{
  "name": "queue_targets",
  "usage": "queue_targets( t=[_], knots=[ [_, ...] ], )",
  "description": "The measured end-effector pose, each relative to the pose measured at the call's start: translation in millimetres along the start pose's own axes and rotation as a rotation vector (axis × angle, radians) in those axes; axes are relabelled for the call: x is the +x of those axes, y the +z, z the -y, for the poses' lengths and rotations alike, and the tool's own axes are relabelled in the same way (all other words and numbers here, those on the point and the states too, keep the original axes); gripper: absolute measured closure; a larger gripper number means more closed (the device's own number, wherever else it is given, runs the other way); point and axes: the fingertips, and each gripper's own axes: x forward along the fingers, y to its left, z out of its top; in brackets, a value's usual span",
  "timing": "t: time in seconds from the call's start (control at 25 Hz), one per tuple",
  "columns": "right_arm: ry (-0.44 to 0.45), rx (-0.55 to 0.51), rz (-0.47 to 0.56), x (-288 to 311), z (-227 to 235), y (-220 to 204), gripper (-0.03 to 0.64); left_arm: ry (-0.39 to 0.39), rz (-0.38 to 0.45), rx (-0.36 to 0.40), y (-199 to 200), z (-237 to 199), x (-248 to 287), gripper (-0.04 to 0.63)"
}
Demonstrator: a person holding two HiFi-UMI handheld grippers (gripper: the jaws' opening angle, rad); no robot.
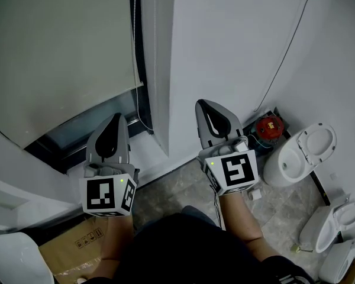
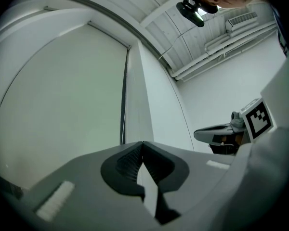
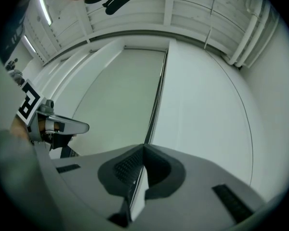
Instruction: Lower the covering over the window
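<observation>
White walls and a stone-look floor close in this small room, with toilets [image 1: 299,152] standing along the right wall and a cardboard box [image 1: 77,244] at my lower left. Ahead of me the blind [image 1: 59,46] hangs most of the way down the window; only a dark strip of glass [image 1: 83,129] along the window's lower edge is not yet covered. Its bead chain [image 1: 135,52] runs down the blind's right edge, tight against the pillar [image 1: 157,52], and loops near the sill. My left gripper [image 1: 113,123] is closed with nothing between its jaws, raised in front of the window's lower right corner. My right gripper [image 1: 204,108] is closed and empty as well, held against the bare wall to the right of the pillar and well apart from the chain. I judge the fabric light and limp, so pushing on it would only buckle it. The chain is the place to take hold, high enough up to leave room for a downward pull. It looks thin and slick, so I'd want a bead seated squarely in the ribbed pads, then draw straight down along the frame without jerking. Which strand lowers the blind I cannot tell from here.
</observation>
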Motion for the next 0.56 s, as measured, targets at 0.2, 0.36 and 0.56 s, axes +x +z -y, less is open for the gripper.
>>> queue_targets(
  t=[0.2,0.36,0.56],
  knots=[
    [-0.001,0.001,0.003,0.8,-0.7,-0.5,0.604,-0.008,0.005,-0.005,-0.2,0.2,0.2,0.583],
    [-0.013,0.008,-0.002,1.0,1.9,-1.1,0.604,-0.013,0.008,-0.008,-0.5,1.3,1.8,0.584],
    [-0.011,0.01,0.008,3.0,6.0,-4.1,0.604,-0.021,0.01,-0.013,-1.9,3.8,7.5,0.584]
  ],
)
